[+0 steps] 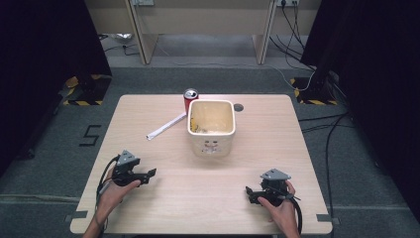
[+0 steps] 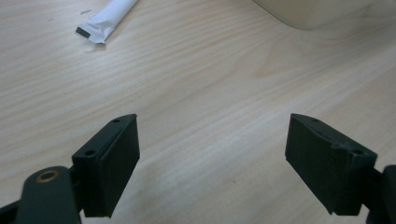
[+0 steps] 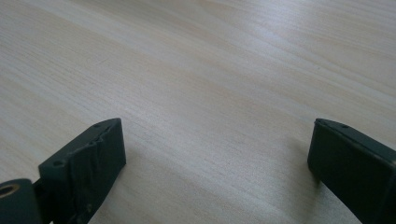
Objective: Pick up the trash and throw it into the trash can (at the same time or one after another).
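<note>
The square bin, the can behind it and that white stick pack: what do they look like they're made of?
Square bin: probably plastic, cream and smooth, with thin walls and rounded corners. Can: looks like metal, with a red printed body and a silvery top. White stick pack: probably thin plastic film or coated paper; it has a crimped, creased end with a dark printed patch, lying flat on the pale wood-grain table.

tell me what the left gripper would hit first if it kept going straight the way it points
Probably the cream bin: the left gripper has bare table between its open jaws, with the bin's base ahead, slightly right. The white packet lies off to the left. Depth is uncertain.
</note>
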